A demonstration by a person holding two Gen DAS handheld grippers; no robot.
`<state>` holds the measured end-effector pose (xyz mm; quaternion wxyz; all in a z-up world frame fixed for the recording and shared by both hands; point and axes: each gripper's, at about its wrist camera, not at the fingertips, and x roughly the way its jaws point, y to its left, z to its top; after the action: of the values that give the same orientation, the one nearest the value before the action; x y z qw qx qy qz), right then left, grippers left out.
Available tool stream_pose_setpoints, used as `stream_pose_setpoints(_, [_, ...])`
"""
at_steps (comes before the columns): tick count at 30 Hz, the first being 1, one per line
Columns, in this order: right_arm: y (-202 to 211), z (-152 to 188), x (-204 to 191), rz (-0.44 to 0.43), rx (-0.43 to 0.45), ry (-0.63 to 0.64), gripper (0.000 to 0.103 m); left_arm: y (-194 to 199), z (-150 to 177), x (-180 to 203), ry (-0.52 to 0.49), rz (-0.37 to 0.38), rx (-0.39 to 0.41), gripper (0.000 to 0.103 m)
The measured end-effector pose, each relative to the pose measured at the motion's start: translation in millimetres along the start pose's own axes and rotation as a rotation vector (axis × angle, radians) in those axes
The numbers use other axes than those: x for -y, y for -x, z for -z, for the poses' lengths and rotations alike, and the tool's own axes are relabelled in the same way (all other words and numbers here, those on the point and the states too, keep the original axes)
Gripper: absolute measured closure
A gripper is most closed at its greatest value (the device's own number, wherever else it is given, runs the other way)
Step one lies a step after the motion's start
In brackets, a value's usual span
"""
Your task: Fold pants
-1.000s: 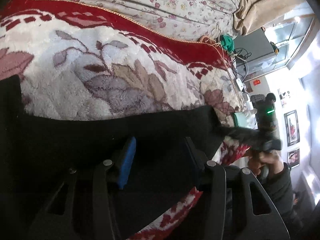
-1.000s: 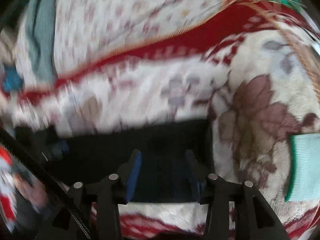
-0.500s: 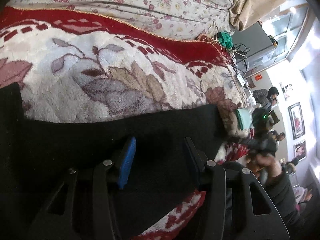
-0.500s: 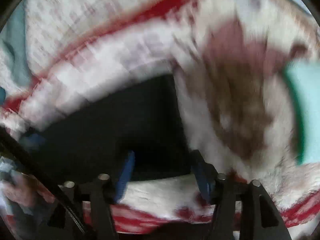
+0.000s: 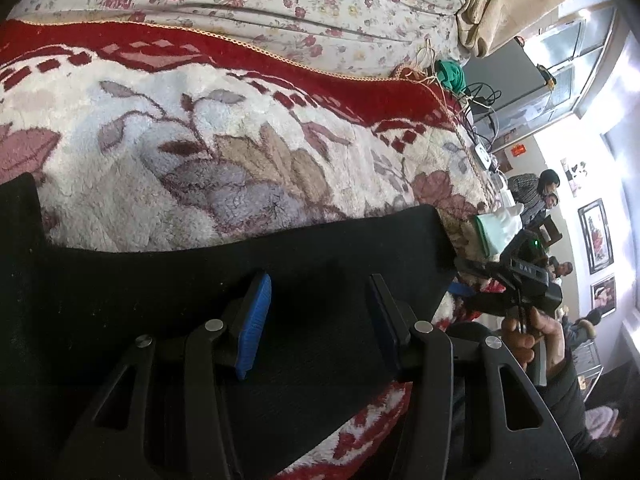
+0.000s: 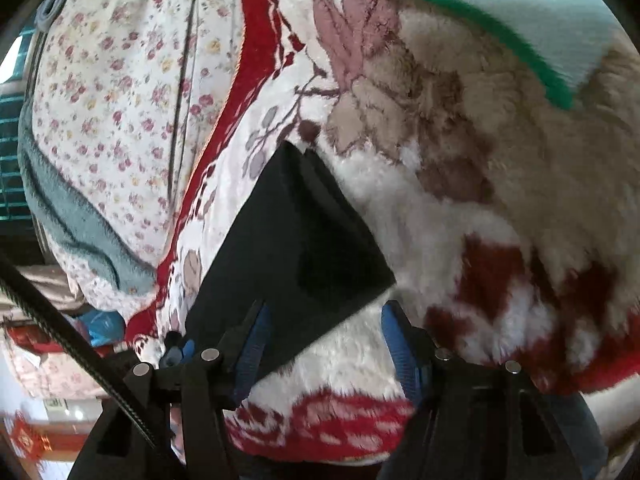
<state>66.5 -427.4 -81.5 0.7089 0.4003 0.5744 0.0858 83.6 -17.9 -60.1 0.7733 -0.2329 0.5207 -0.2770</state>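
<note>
blanket [image 5: 168,168]: covering the bed, red-and-white fleece, lying under everything.
floral sheet [image 5: 280,4]: lying beyond the blanket's red border.
pants [image 5: 168,280]: black, lying flat across the blanket; spreading under and between the left gripper's fingers; in the right wrist view showing as a folded wedge [image 6: 296,248] with its near corner reaching between the right fingers.
left gripper [image 5: 318,316]: hovering over the pants, blue pads apart, nothing pinched.
right gripper [image 6: 324,344]: jaws closing, pads not pressing cloth, pants corner and bare fleece between them.
green-edged cloth [image 6: 520,32]: lying on the blanket well beyond the pants.
right hand [image 5: 532,336]: holding its tool just past the pants' end.
in the way: nothing over the pants.
change: right view rolling, pants edge going from level to slanted; left view staying put.
</note>
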Motion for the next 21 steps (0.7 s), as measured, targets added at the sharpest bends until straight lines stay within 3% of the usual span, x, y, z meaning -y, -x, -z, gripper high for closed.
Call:
stream_pose_setpoints(2, [-2.4,-4.2,-2.7,0.006,0.015,0.012,0.05,0.5,0.4,0.0,-0.001,-0.001,0.001,0.054])
stream_pose_setpoints(4, [0.6,-5.1,-1.7,0.012,0.029,0.024,0.067,0.5,0.5,0.0,-0.001,-0.001,0.0,0.054])
stream_pose_setpoints(7, [3.4,-2.6,-0.6,0.042,0.037,0.058,0.077,2.0,1.3,1.5,-0.003,-0.006,0.005,0.054])
stream_pose_setpoints(12, [-0.6,-1.5,1.7,0.019,0.02,0.07,0.08,5.6,-7.7,35.6,-0.088,0.039,0.002,0.053])
stream_pose_setpoints(16, [-10.1,-6.5,3.0,0.028,-0.009,0.043,0.08,-29.6,-43.6,84.0,-0.06,0.07,-0.064,0.041])
stream_pose_setpoints(21, [-9.7,-5.6,-1.0,0.042,-0.002,0.094,0.083,-111.7,-93.6,144.3,0.037,0.036,-0.232,0.041])
